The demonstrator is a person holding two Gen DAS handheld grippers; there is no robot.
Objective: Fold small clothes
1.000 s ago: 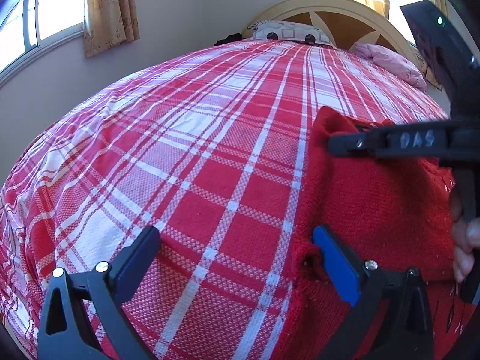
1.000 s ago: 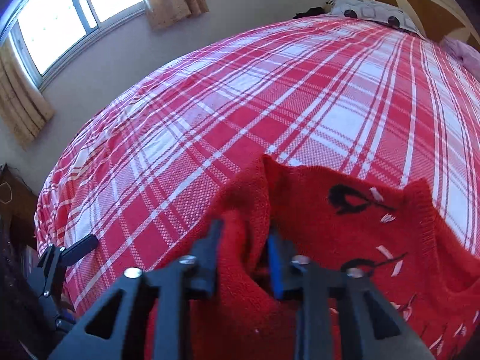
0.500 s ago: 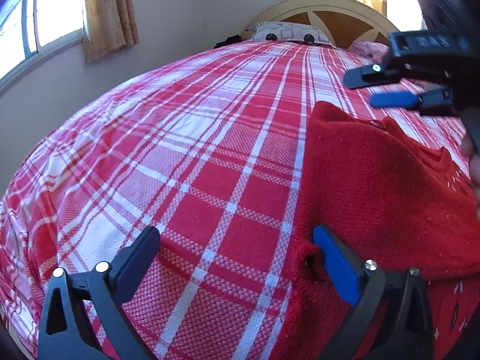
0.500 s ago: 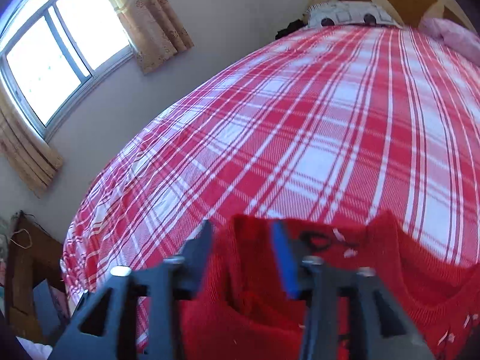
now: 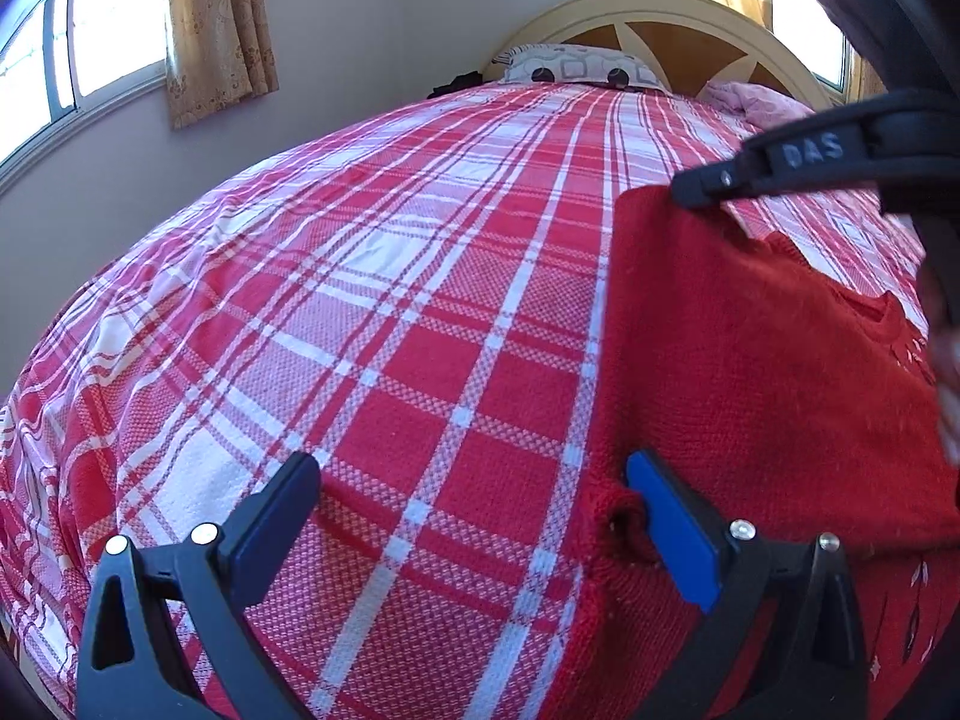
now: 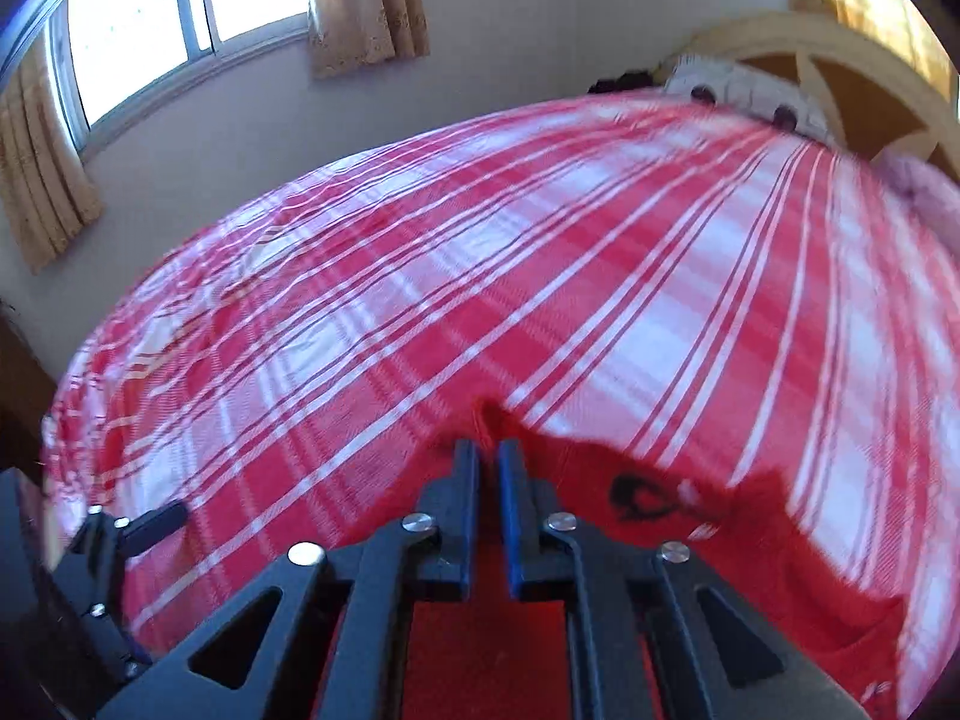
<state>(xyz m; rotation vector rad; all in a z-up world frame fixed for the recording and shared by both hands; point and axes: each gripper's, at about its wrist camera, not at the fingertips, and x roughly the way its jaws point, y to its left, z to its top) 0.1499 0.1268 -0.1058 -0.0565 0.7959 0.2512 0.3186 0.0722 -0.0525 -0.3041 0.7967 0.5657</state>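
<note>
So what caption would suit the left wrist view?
Open left tongs rest beside a red sweater on a plaid bed.

Red knit sweater (image 5: 750, 360) with black and white motifs, lying on a red-and-white plaid bedspread (image 5: 390, 312), tan patterned curtains (image 5: 219, 30) behind, black grippers' blue pads (image 5: 675, 531) showing.

We see a bed spread with a red-and-white plaid bedspread (image 5: 372, 324). At its far end an arched cream-and-wood headboard (image 5: 672, 30) rises behind a patterned pillow (image 5: 576, 63) and a pink pillow (image 5: 750, 99). Gold curtains (image 5: 219, 24) hang beside a bright window (image 6: 174, 18) in the pale wall (image 5: 372, 12).
</note>
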